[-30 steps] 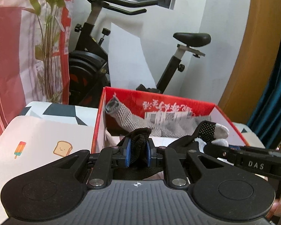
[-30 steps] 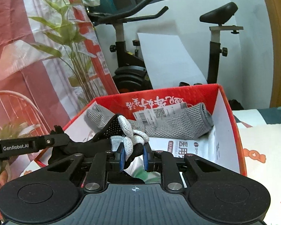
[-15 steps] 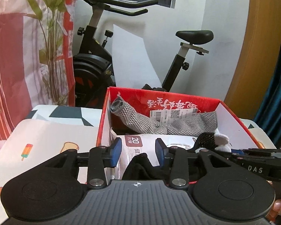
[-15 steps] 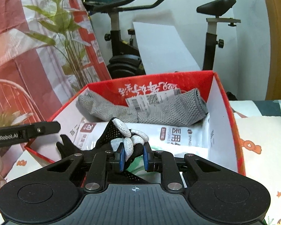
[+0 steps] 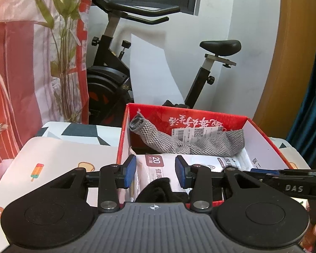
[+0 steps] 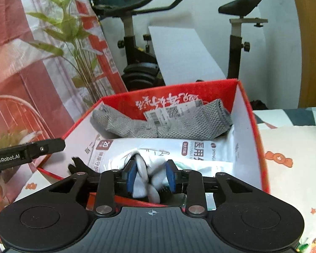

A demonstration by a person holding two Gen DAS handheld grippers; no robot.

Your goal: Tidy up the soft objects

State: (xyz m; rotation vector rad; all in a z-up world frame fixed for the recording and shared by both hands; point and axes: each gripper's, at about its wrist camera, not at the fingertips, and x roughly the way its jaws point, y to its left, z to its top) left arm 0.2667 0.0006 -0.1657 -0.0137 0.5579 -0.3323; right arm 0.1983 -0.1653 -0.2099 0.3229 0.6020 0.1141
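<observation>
A red cardboard box (image 5: 263, 130) (image 6: 257, 139) stands on the patterned table. Inside lie a grey mesh sock with a paper tag (image 5: 191, 143) (image 6: 168, 124) and a white mask packet (image 5: 155, 168) (image 6: 170, 147). A black glove with white fingertips (image 5: 158, 191) (image 6: 145, 181) lies at the box's near end. My left gripper (image 5: 155, 171) is open above the glove's black cuff. My right gripper (image 6: 150, 176) is open, its pads on either side of the white fingertips, which look blurred.
An exercise bike (image 5: 115, 71) stands behind the table by the white wall. A red floral curtain (image 5: 21, 73) hangs at the left. The tablecloth (image 6: 295, 158) carries cartoon prints. A dark blue curtain (image 5: 313, 105) hangs at the right.
Both grippers have opened and let go of the black glove, the left one first, then the right. The glove has dropped into the box's near end.
</observation>
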